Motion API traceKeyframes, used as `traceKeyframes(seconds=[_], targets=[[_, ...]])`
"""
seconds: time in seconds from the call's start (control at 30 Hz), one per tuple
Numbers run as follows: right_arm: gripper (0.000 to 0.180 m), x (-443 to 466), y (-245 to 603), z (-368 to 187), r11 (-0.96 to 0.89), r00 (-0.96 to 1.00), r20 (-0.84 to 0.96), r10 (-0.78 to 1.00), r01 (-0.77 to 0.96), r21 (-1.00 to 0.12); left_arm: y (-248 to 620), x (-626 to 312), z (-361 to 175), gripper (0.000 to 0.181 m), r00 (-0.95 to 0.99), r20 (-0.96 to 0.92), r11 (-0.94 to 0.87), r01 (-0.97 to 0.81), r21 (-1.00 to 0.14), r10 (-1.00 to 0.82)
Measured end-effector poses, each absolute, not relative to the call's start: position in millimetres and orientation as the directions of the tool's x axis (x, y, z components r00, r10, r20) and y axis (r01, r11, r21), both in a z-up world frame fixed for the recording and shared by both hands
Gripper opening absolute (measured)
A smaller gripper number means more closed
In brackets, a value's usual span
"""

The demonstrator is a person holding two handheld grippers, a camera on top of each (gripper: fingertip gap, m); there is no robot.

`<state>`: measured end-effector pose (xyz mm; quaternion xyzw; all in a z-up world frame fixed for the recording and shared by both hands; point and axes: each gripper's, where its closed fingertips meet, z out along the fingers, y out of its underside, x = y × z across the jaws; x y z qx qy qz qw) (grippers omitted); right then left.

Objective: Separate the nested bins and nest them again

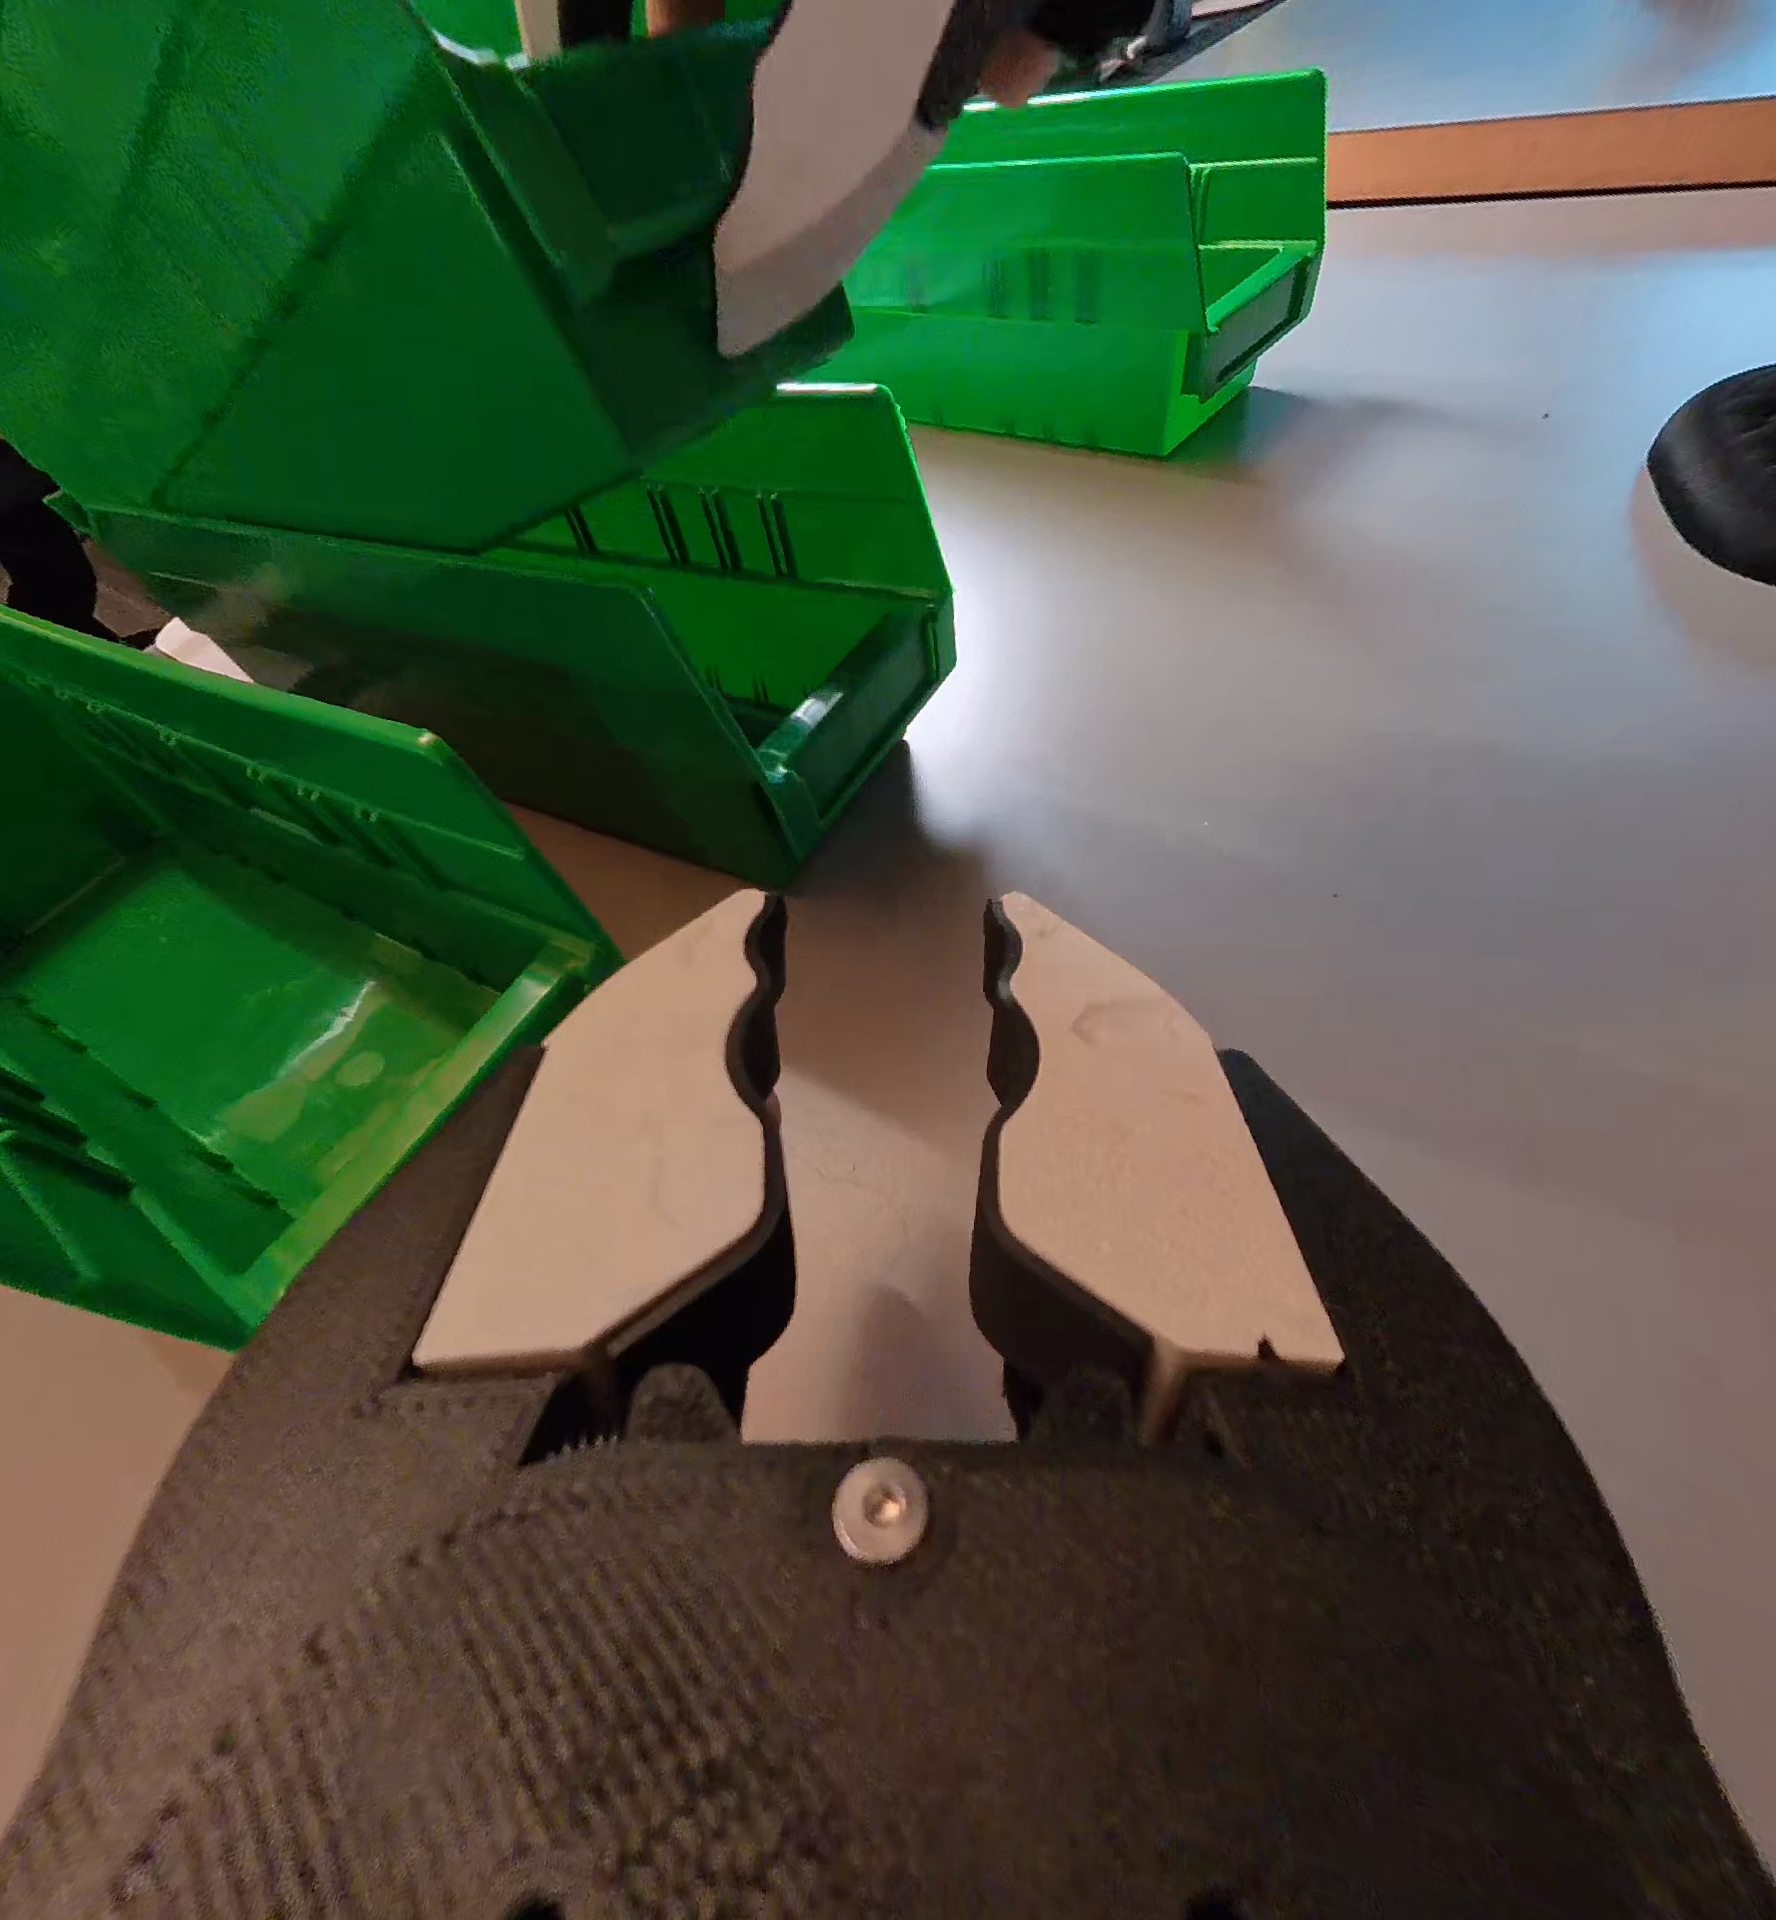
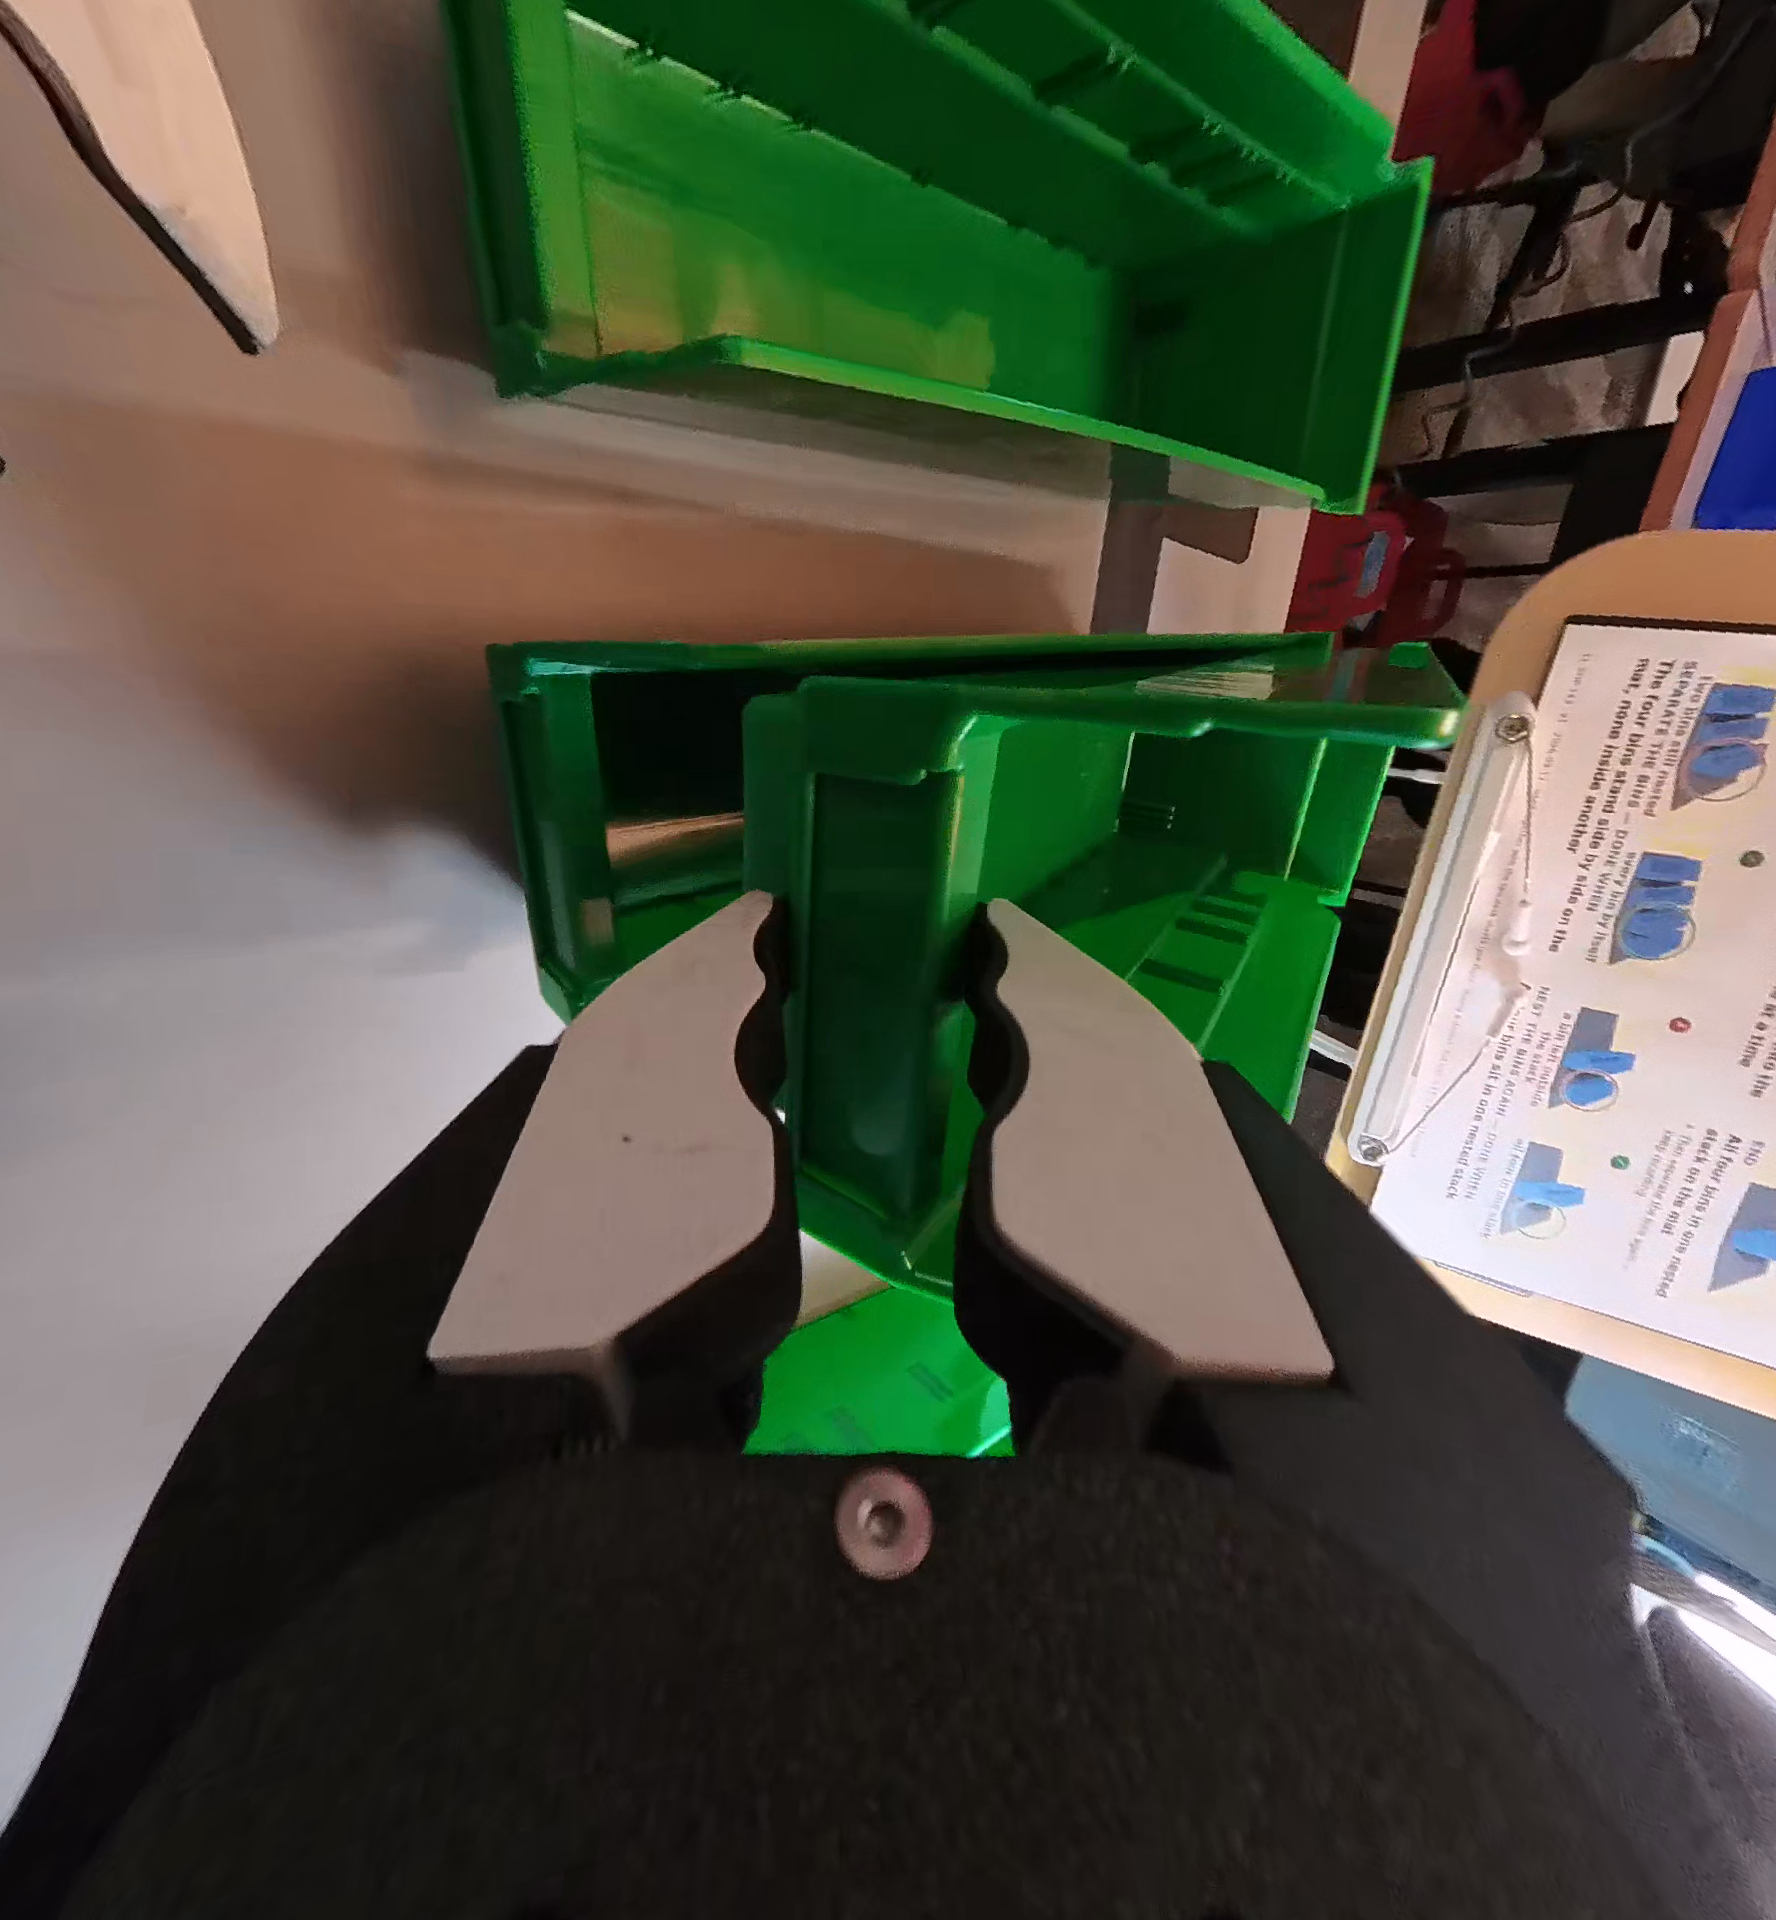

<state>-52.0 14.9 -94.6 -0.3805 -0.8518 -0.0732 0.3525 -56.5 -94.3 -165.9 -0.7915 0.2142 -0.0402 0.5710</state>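
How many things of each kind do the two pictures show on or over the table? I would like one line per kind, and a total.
Green bins: 4 (held bin, bin under it, near bin, far bin)
Grippers: 2 (left gripper, open; right gripper, shut on the held bin)
Instruction sheet: 1
Black pad: 1
Total: 8

Bright green bins (image 1: 655, 665) with ribbed walls on a grey table (image 1: 1383, 831); grey fingers (image 1: 614, 1153), black textured body; black pad (image 1: 1767, 478) beside the bins.
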Motion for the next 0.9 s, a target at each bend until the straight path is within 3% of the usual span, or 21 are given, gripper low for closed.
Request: traceKeyframes(seconds=[0.3,0.53,0.9], targets=[[0.032,-56.4,27.3,-49.2,0.698,-0.375,0.744,0.553,0.696,-0.168,-93.8,-59.9,-164.4,0.036,0.913,-0.182,-0.251,-0.285,-0.925,-0.366],[0.032,-14.0,31.8,-24.2,0.656,-0.275,0.812,0.516,0.736,-0.168,-96.4,-75.9,-130.6,0.038,0.947,-0.183,-0.122,-0.221,-0.968,-0.266],[0.033,69.5,72.2,-107.2,0.568,-0.216,0.820,0.530,0.808,-0.155,-96.2,-105.8,-116.3,0.051,0.985,-0.118,-0.093,-0.130,-0.987,-0.130]])
